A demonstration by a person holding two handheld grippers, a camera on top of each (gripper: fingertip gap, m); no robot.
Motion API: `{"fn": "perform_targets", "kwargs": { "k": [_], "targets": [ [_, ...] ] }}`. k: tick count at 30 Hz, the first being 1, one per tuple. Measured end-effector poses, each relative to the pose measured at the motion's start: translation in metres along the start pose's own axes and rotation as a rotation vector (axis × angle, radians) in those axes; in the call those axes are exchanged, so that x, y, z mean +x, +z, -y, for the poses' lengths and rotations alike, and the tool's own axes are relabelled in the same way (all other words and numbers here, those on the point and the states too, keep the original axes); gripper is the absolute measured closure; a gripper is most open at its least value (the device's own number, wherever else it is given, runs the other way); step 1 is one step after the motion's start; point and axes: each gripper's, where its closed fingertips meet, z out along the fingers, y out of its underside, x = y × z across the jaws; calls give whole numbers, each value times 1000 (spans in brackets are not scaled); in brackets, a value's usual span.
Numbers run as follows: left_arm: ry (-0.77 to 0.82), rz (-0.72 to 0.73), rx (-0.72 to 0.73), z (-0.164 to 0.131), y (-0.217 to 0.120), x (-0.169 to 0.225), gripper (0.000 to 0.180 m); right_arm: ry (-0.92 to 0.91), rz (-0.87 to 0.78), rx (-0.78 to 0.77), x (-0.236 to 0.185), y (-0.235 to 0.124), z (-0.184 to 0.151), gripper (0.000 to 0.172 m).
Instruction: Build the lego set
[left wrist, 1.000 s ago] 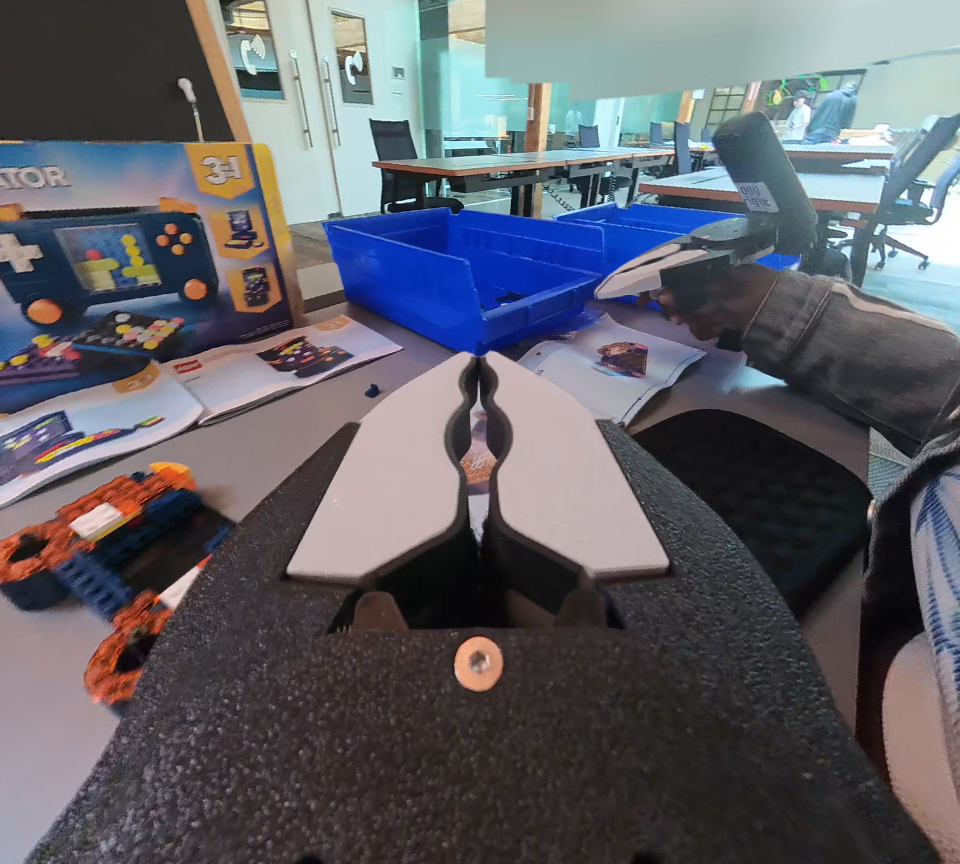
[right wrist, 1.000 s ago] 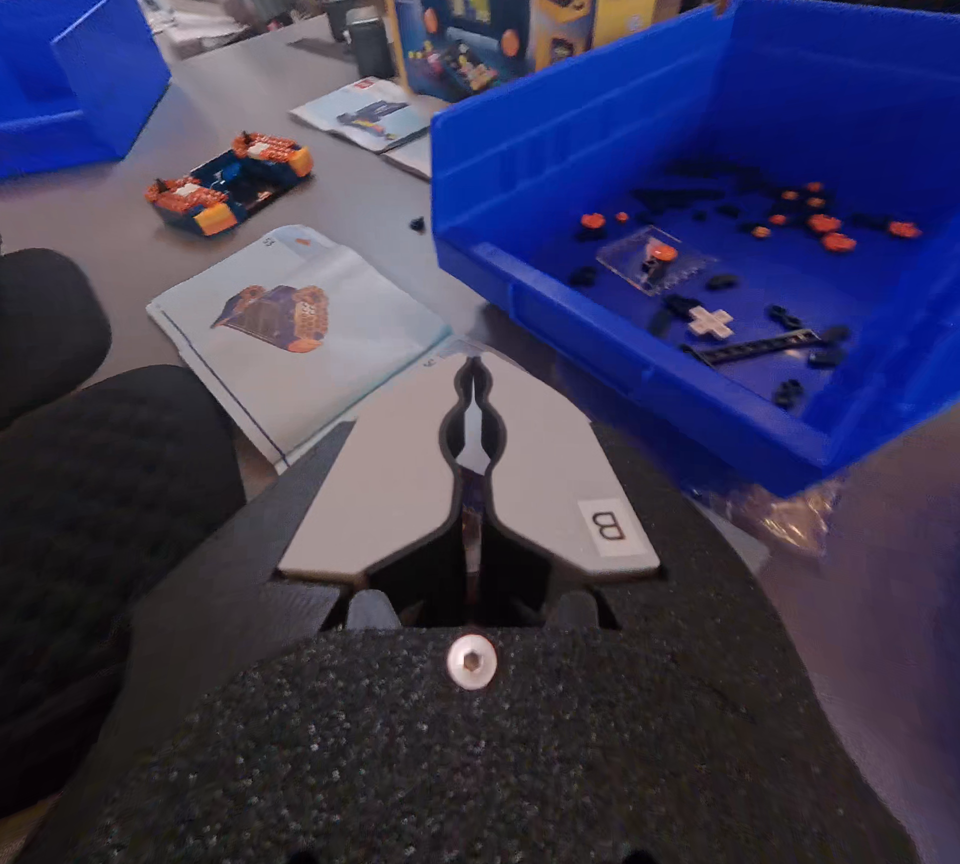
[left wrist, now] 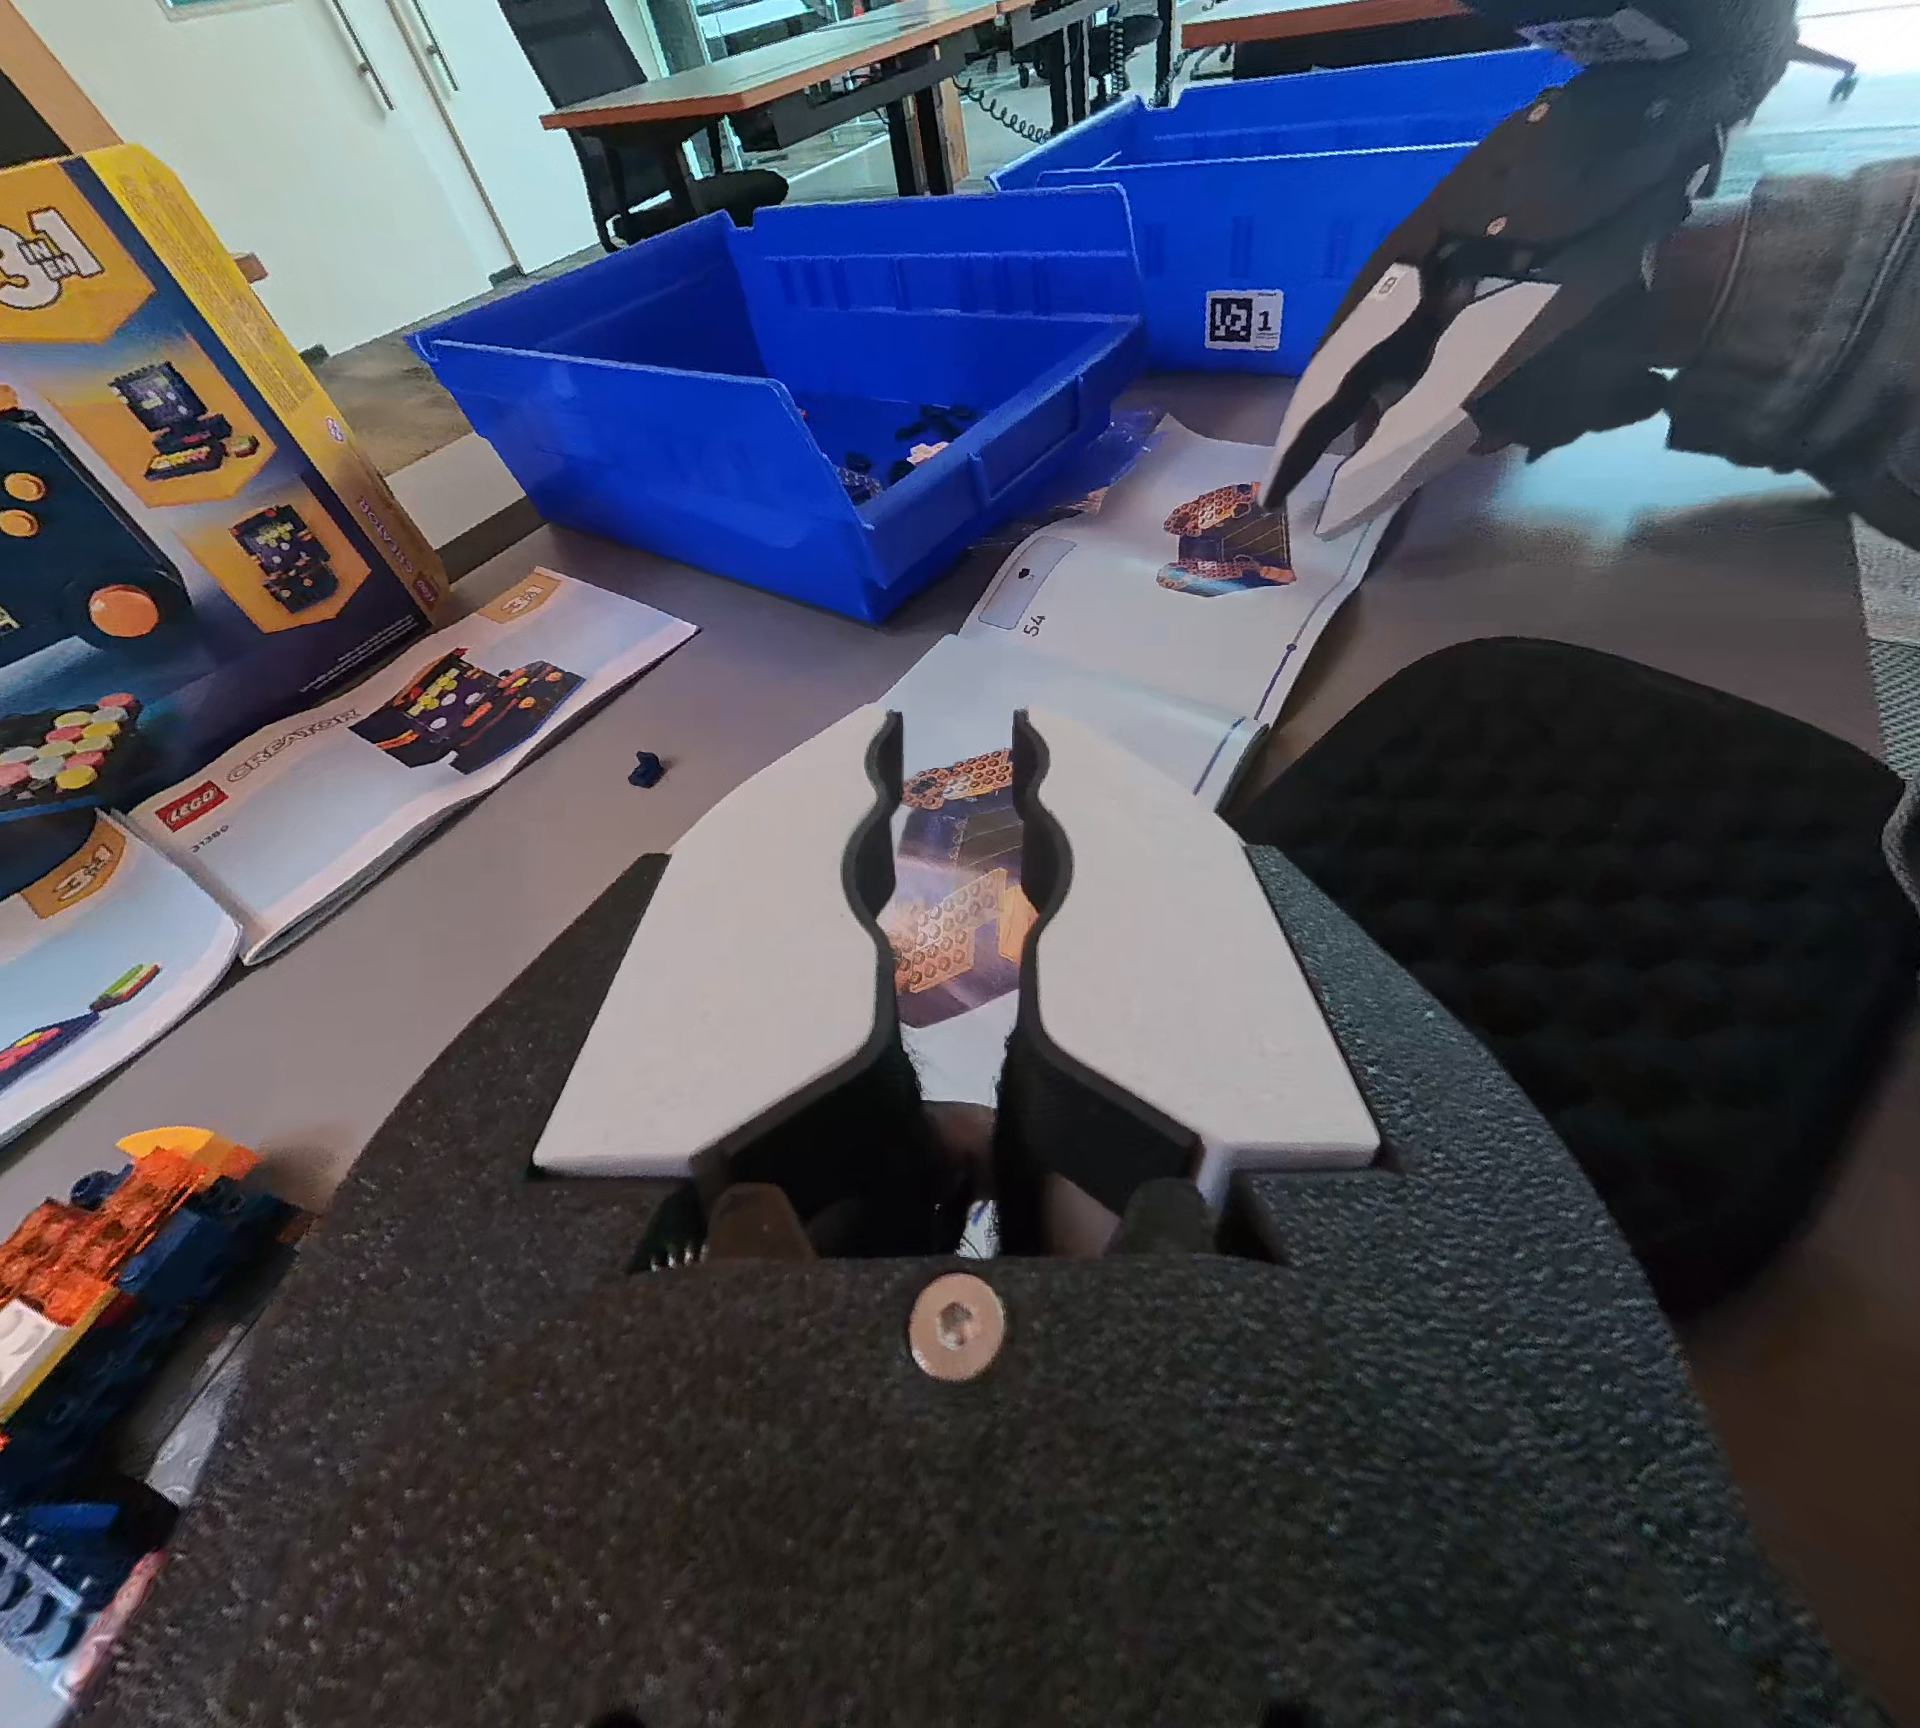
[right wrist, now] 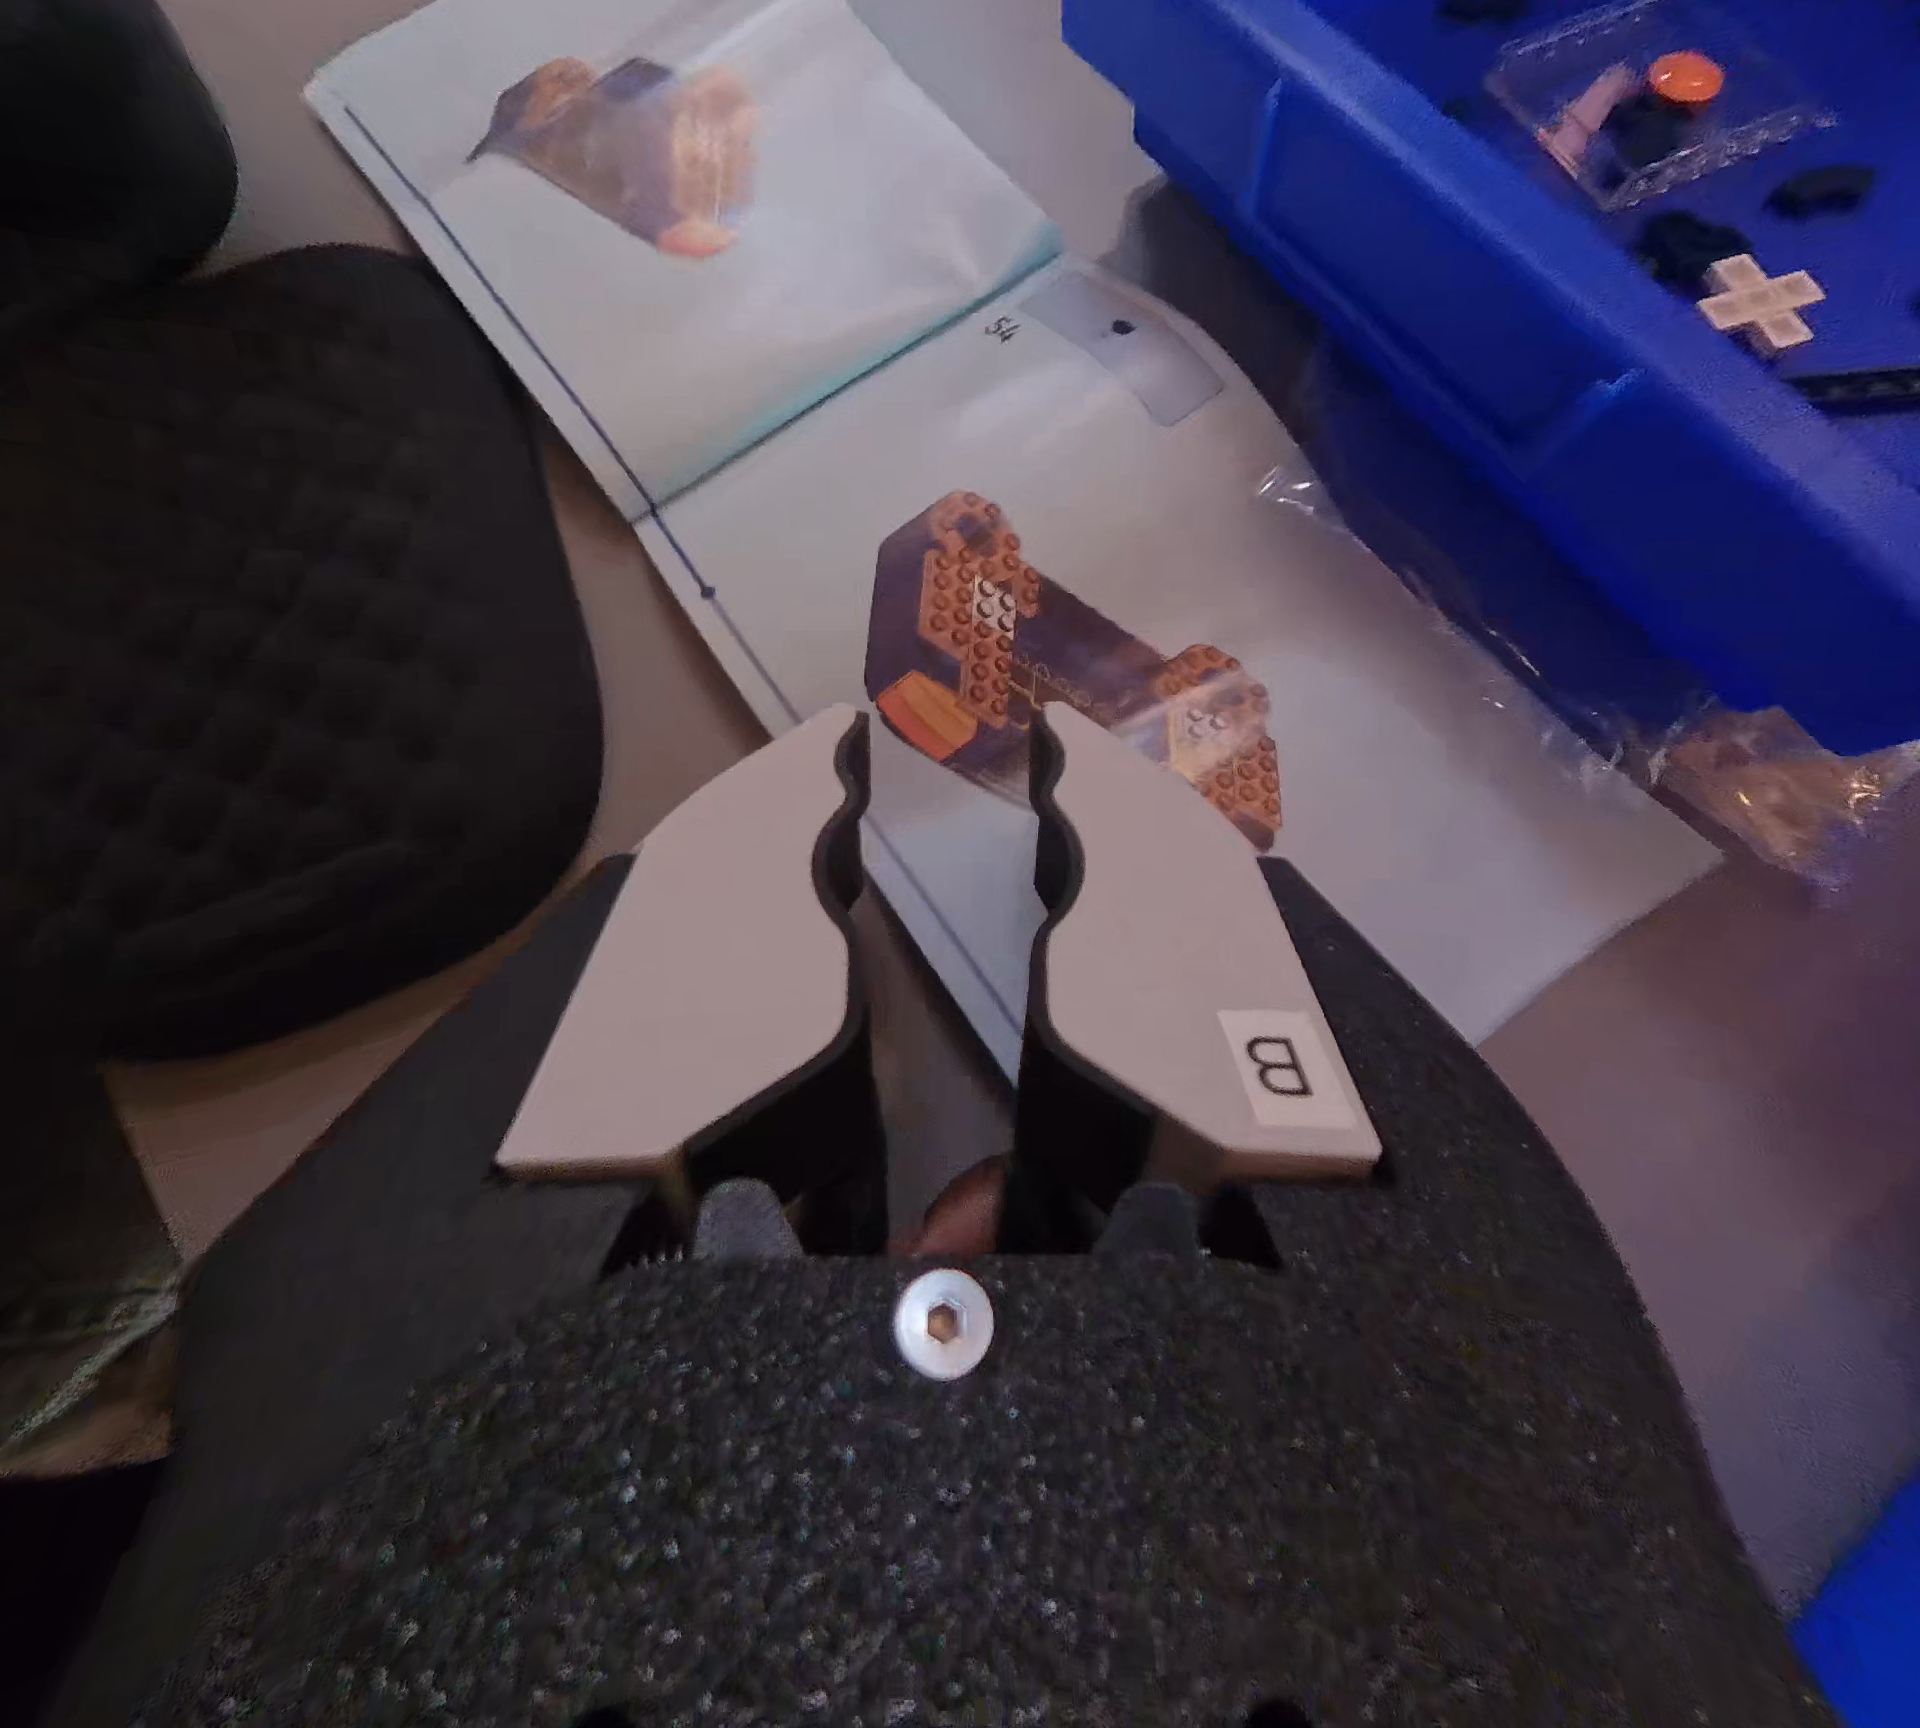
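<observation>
Grey surface (left wrist: 727, 670) in an open office: white doors at left, long desks and dark chairs behind glass partitions. From left: a brick-built orange and blue model (left wrist: 94, 1263), a toy box (left wrist: 177, 431) standing upright, closed booklets (left wrist: 416, 743), one loose dark blue piece (left wrist: 645, 769), two blue bins (left wrist: 644, 421), the nearer holding small parts. An open instruction booklet (left wrist: 1122, 629) lies just in front of the bins. The left hand-held gripper (left wrist: 953, 722) hangs over its near page, fingers spread, nothing between them. The right hand-held gripper (right wrist: 951, 722) is likewise spread and bare over the far page, its tips close to the paper.
</observation>
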Motion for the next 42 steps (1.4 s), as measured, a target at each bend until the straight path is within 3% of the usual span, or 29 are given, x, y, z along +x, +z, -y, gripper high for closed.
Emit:
{"fn": "perform_targets", "kwargs": {
  "k": [3, 13, 18, 21, 26, 31, 39, 42],
  "targets": [
    [6, -2, 1, 2, 3, -2, 159, 18, -29, -25, 4, 7, -6, 131],
    [27, -8, -26, -2, 13, -5, 157, 4, -52, -26, 8, 9, -16, 134],
    [25, 0, -142, -15, 21, -18, 155, -15, -52, -3, 9, 9, -16, 136],
    [-8, -16, -181, -19, 27, -27, 147, -24, -58, -4, 9, 9, -16, 136],
    [-51, -32, -108, -16, 36, -33, 136, -111, -108, 1, 8, 8, -15, 136],
    [-69, -96, -105, -24, 38, -22, 137, -406, -289, 170, 6, -6, 3, 167],
    [-25, -107, -129, -28, 40, -17, 144, -331, -225, 165, 8, -6, 2, 168],
    [-16, -69, -92, -15, 29, -24, 176, -323, -225, 127, 12, -3, -1, 167]
  ]
}}
